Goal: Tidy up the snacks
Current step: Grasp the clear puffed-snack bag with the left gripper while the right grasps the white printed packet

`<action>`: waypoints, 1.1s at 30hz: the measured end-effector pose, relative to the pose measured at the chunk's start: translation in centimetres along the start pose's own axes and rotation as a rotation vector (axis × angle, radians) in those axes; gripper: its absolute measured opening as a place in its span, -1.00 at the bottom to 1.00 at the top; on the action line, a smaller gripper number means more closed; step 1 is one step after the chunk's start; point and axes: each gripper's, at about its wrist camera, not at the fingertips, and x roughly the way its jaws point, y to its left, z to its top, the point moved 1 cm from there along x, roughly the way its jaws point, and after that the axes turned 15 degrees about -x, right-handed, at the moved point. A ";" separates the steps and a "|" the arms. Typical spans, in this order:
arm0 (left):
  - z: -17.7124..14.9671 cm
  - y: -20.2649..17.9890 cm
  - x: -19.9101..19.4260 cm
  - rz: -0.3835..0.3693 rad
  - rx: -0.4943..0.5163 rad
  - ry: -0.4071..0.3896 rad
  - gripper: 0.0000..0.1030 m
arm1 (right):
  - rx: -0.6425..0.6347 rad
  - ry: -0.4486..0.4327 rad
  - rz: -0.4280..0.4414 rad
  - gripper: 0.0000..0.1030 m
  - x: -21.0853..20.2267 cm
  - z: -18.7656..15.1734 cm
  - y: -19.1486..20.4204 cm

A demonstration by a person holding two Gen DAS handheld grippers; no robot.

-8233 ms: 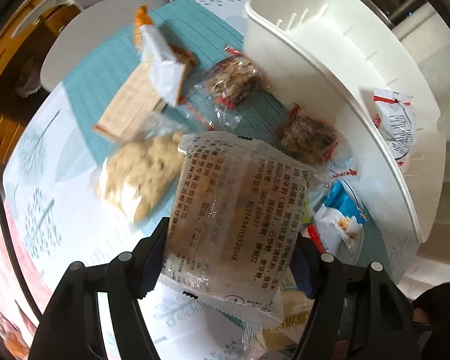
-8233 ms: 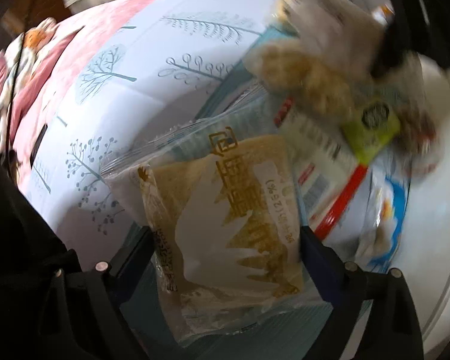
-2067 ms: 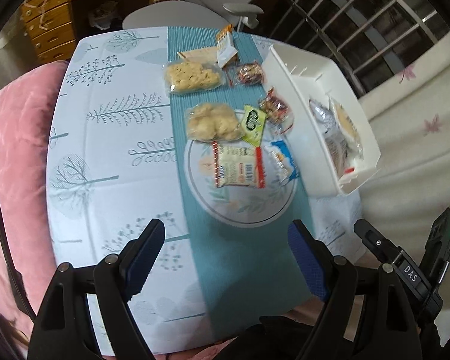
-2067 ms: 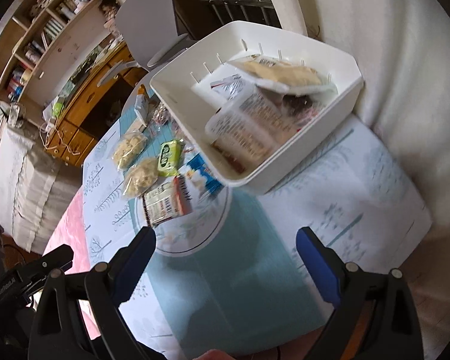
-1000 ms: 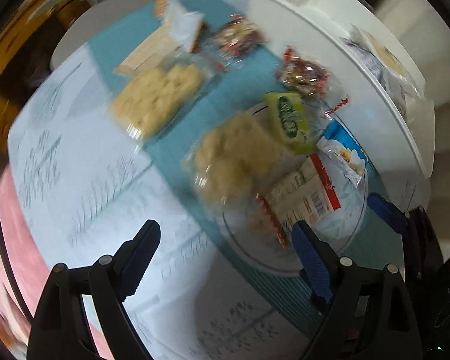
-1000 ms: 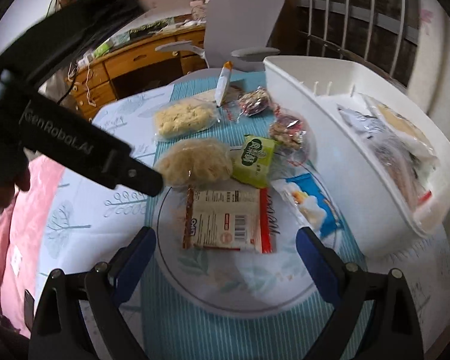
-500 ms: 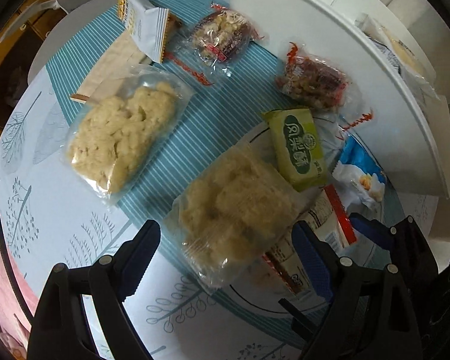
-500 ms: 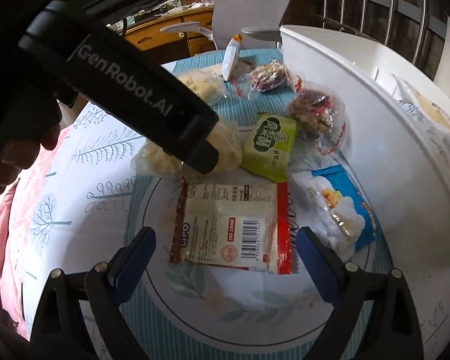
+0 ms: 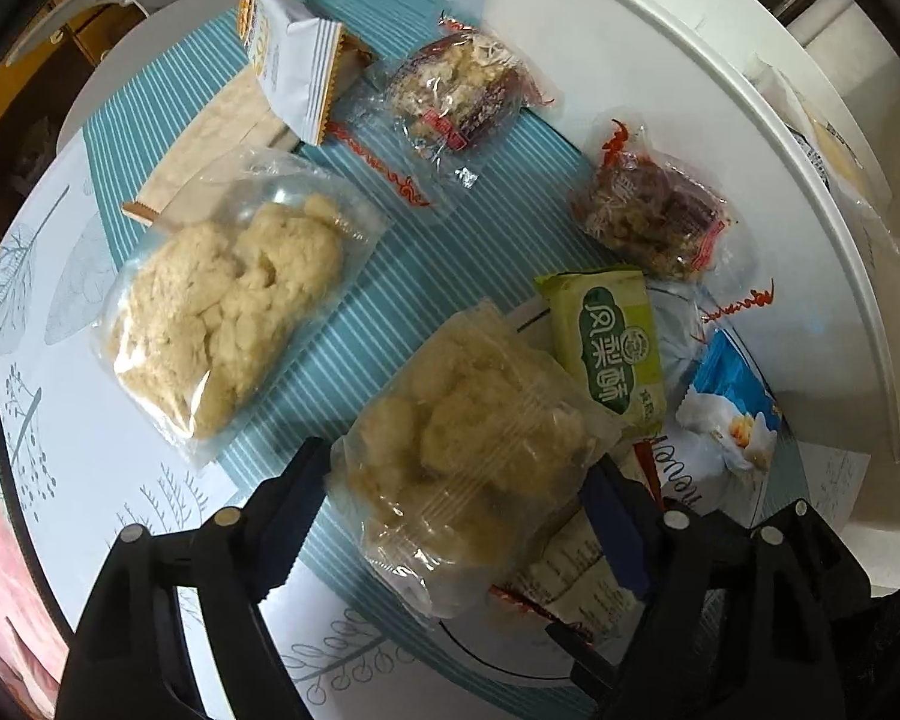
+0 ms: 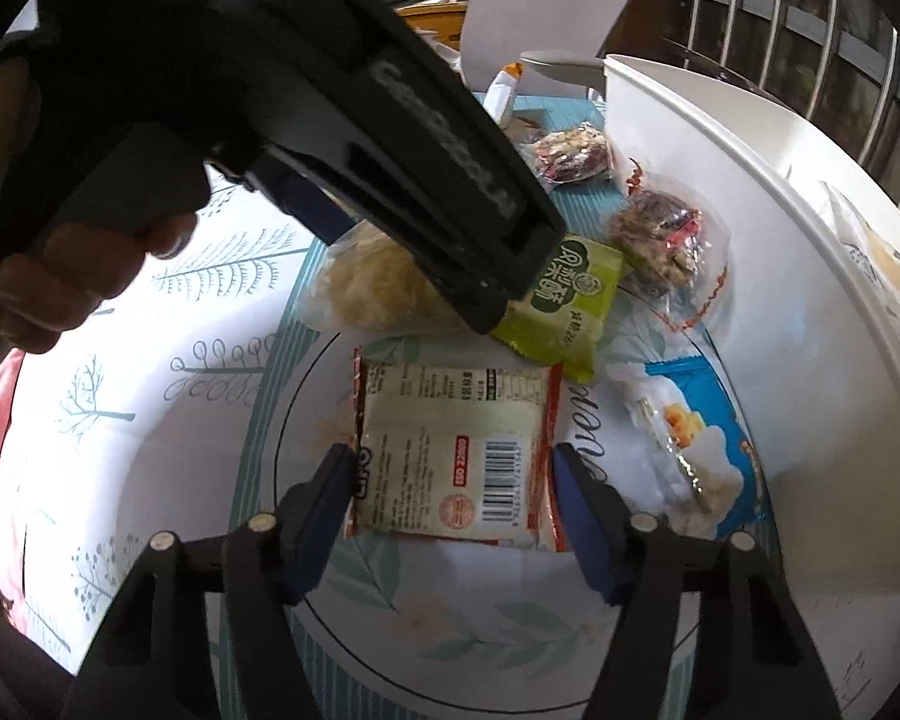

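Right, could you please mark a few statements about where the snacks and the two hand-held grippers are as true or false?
1. The left hand-held gripper straddles a clear bag of pale puffs. True; its jaws have just been closing.
2. The right hand-held gripper straddles the green packet. False: the red-edged barcode packet lies between its fingers, whose jaws have just been closing.
3. The green packet lies inside the white bin. False: it lies on the table, outside the bin.
4. The blue packet lies on the table beside the bin's wall. True.
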 end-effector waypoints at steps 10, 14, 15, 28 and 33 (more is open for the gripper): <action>-1.5 0.3 -0.7 -0.007 -0.061 -0.025 0.11 | -0.010 0.021 0.037 0.05 -0.6 0.0 0.3; -2.5 0.8 -1.3 0.025 -0.080 -0.031 0.09 | 0.021 0.039 0.068 0.04 -0.9 -0.2 0.1; -2.9 0.9 -1.7 0.034 -0.085 -0.034 0.09 | 0.038 0.043 0.083 0.04 -1.0 -0.2 0.0; -9.3 3.0 -10.3 0.016 -0.191 -0.139 0.09 | 0.063 0.024 0.064 0.04 -6.2 -0.3 -0.4; -12.4 3.0 -14.1 -0.019 -0.235 -0.185 0.09 | 0.062 -0.011 0.029 0.04 -9.6 0.2 -0.3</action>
